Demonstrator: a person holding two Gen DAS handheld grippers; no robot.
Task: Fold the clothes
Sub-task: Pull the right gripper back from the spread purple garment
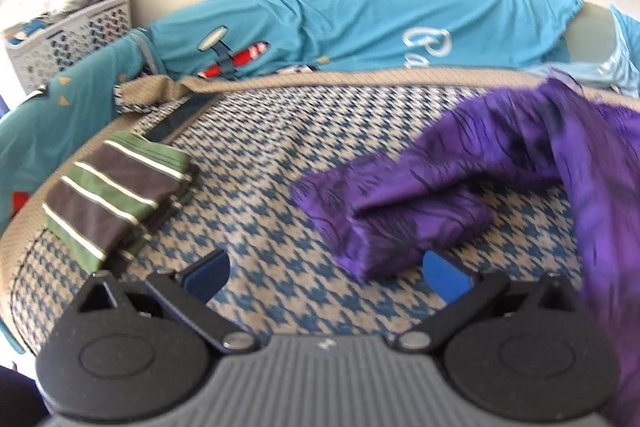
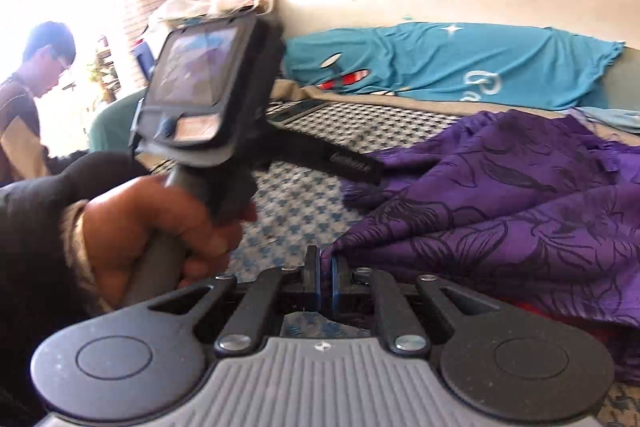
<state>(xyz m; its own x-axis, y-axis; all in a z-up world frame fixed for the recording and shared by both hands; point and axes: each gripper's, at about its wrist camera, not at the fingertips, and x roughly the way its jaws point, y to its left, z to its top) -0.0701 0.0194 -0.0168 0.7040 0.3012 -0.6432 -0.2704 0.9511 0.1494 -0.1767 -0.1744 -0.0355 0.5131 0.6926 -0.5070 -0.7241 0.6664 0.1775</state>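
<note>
A purple garment with dark flower print (image 1: 460, 179) lies crumpled on the houndstooth mat (image 1: 260, 195), its right part lifted. My left gripper (image 1: 326, 273) is open and empty, just short of the garment's near fold. In the right wrist view my right gripper (image 2: 325, 275) is shut on an edge of the purple garment (image 2: 520, 219) and holds it up. The left gripper's handle and screen (image 2: 200, 99) show there in a hand, over the mat. A folded green and brown striped garment (image 1: 116, 199) lies on the mat's left side.
A teal cover with a plane print (image 1: 360, 23) lies along the back by the wall. A grey laundry basket (image 1: 68, 35) stands at the back left. A dark phone (image 1: 180, 123) lies on the mat near the striped garment. A person (image 2: 28, 95) sits at the far left.
</note>
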